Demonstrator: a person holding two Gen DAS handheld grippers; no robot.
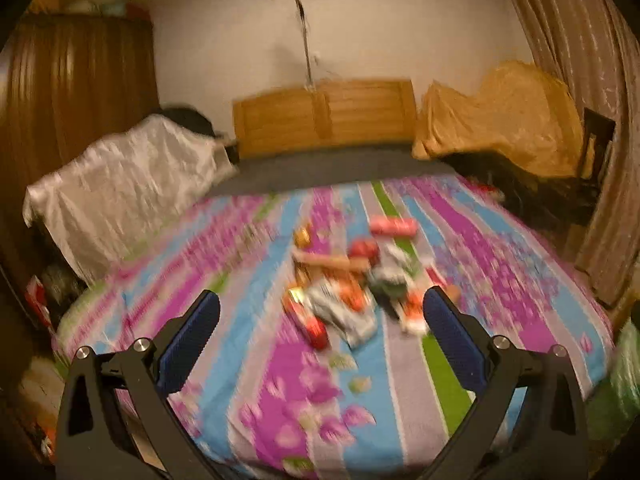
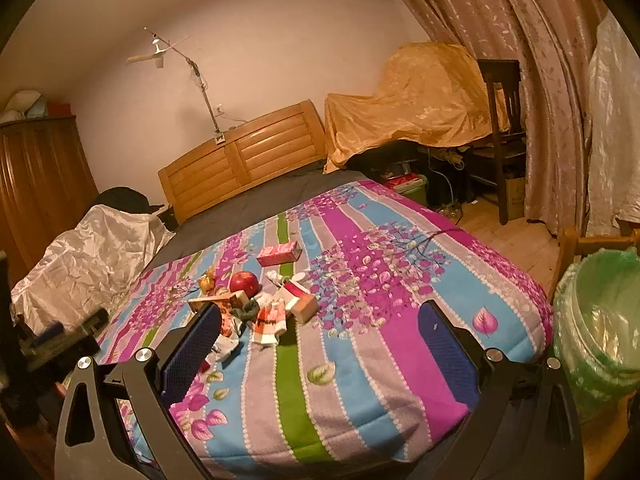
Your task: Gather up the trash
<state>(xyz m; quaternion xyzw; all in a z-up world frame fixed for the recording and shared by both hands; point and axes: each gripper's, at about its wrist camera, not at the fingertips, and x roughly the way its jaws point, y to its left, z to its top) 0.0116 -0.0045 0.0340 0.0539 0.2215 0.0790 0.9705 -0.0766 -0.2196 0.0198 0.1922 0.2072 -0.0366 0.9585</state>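
Note:
A pile of trash (image 2: 256, 304) lies on the striped floral bedspread (image 2: 360, 360): crumpled wrappers, small boxes, a pink box (image 2: 279, 253) and a red apple (image 2: 243, 283). In the blurred left wrist view the same pile (image 1: 352, 288) sits just beyond my left gripper (image 1: 320, 308), which is open and empty above the bed. My right gripper (image 2: 320, 320) is open and empty above the bed's near part, with the pile by its left finger. A bin lined with a green bag (image 2: 600, 320) stands at the bed's right corner.
A wooden headboard (image 2: 244, 156) stands at the far end. Cloth-covered furniture stands at the left (image 2: 88, 252) and at the back right (image 2: 416, 96). A dark chair (image 2: 504, 120) and curtains (image 2: 532, 60) are on the right. A wardrobe (image 1: 76, 100) stands at the left.

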